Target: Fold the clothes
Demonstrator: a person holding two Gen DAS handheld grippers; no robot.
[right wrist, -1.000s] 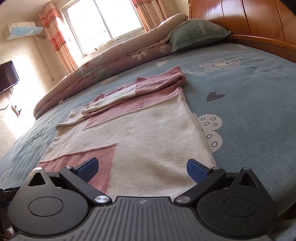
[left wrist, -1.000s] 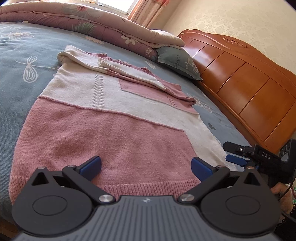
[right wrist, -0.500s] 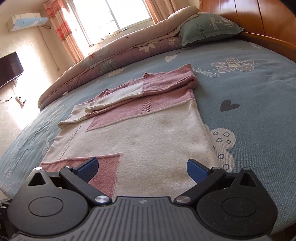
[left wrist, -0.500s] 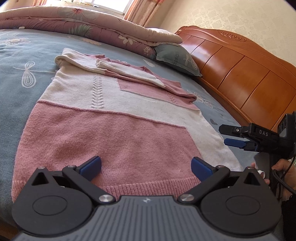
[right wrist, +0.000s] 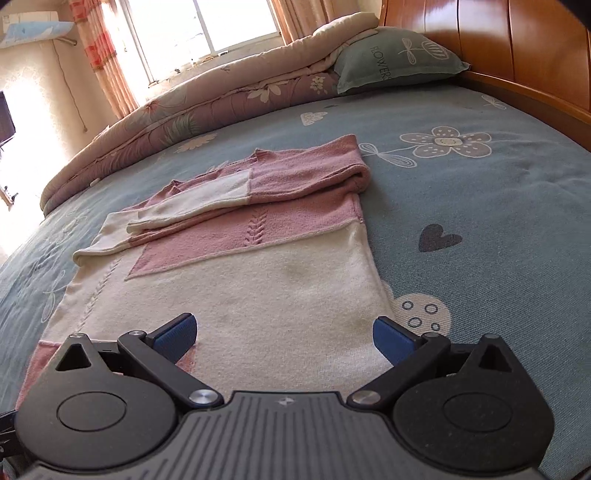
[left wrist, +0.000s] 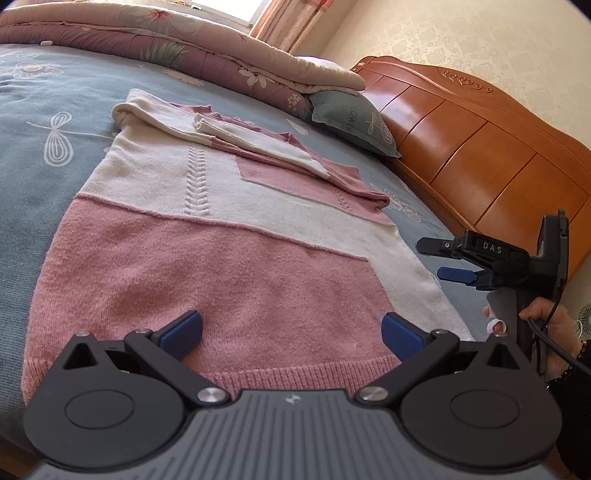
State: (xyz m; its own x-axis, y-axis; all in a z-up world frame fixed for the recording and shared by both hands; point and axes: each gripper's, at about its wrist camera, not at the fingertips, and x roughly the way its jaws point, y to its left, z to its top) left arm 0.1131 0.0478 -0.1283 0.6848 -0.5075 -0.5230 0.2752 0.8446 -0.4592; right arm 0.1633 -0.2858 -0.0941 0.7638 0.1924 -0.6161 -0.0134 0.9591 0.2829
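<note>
Sweater: a pink and cream knitted sweater (left wrist: 207,258) is laid flat on the bed (left wrist: 33,122), with its ribbed pink hem nearest the grippers and its neck end toward the quilt.
Sleeves: both sleeves (right wrist: 236,188) are seen folded across the upper part of the sweater, one lying over the other.
Left gripper: the left gripper (left wrist: 291,328) is held spread wide above the pink hem area; nothing is gripped between its blue pads (left wrist: 183,328), and contact with the fabric cannot be told.
Right gripper: the right gripper (right wrist: 282,332) is likewise released, its blue pads (right wrist: 391,338) set wide apart over the cream part near the sweater's right edge; nothing is clasped.
Right gripper in the left view: it is seen at the right side (left wrist: 447,258), just beside the sweater's edge and above the sheet, held by a hand (left wrist: 550,325).
Bedding: a rolled floral quilt (right wrist: 207,103) is laid along the far side of the bed, and a grey-green pillow (right wrist: 399,59) is set against the wooden headboard (left wrist: 480,155).
Room: a bright window (right wrist: 199,26) with curtains is seen beyond the quilt.
</note>
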